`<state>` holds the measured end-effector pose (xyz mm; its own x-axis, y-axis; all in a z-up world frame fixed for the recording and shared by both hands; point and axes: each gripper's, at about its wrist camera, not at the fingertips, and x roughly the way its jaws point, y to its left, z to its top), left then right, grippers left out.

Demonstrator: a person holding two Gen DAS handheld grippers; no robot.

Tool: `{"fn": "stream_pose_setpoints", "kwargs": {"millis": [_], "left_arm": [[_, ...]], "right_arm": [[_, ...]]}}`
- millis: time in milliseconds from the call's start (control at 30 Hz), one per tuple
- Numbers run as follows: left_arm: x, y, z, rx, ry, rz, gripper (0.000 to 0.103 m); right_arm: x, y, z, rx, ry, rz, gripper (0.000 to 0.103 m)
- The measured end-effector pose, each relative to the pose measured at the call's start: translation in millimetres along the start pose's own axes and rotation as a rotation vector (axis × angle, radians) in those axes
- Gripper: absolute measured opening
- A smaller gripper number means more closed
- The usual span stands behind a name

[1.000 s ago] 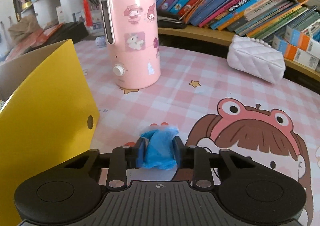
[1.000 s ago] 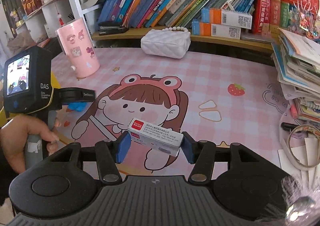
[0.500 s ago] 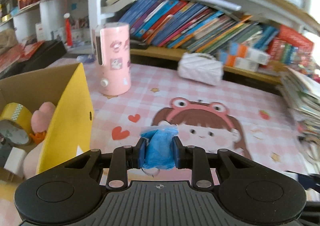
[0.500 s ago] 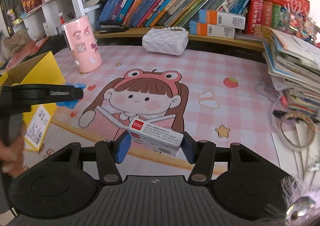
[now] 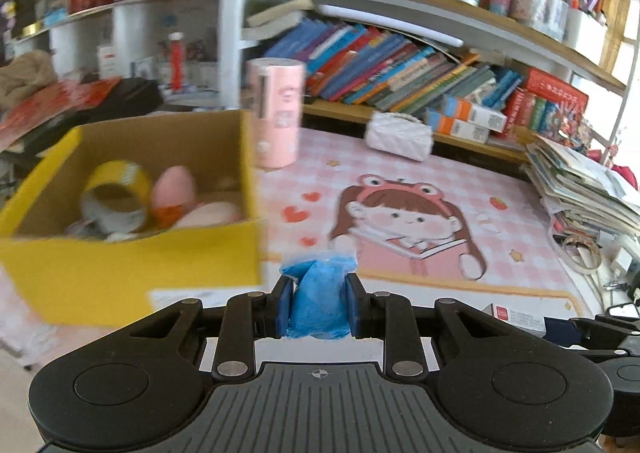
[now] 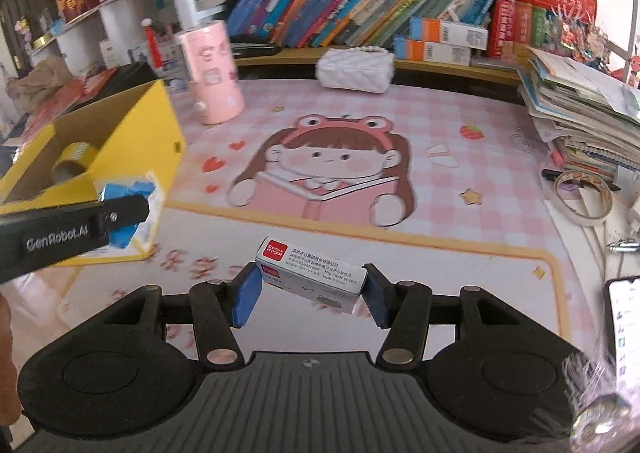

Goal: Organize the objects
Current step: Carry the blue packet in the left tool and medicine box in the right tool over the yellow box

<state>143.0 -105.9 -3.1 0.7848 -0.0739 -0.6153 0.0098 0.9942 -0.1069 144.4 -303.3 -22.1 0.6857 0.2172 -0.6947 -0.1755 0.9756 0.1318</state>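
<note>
Blue crumpled packet [image 5: 316,299] is clamped tight in my left gripper [image 5: 316,307], fingers squeezed right onto it, held up in the air just beside the near corner of the yellow cardboard box [image 5: 132,277]. My right gripper [image 6: 310,293] has its fingers pressed on both ends of a small white box with a red label [image 6: 310,273], sitting a bit tilted, above the pink cartoon mat [image 6: 440,125] on the table. Inside the yellow box I can see a roll of yellow tape [image 5: 116,201] and something pink and plush (too blurry to say what). Further back there's a pink cylinder with stickers [image 6: 212,71], a white quilted purse [image 6: 354,69], and shelves of books [image 6: 340,9].
</note>
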Motion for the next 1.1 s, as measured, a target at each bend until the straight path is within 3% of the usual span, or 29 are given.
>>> {"fn": "stream_pose_setpoints", "kwargs": {"millis": [500, 1100], "left_arm": [[-82, 100, -47, -0.044, 0.021, 0.078, 0.026], [-115, 160, -63, -0.048, 0.007, 0.098, 0.026]], "right_arm": [[-33, 125, -47, -0.134, 0.026, 0.103, 0.052], [-43, 199, -73, -0.137, 0.011, 0.13, 0.052]]}}
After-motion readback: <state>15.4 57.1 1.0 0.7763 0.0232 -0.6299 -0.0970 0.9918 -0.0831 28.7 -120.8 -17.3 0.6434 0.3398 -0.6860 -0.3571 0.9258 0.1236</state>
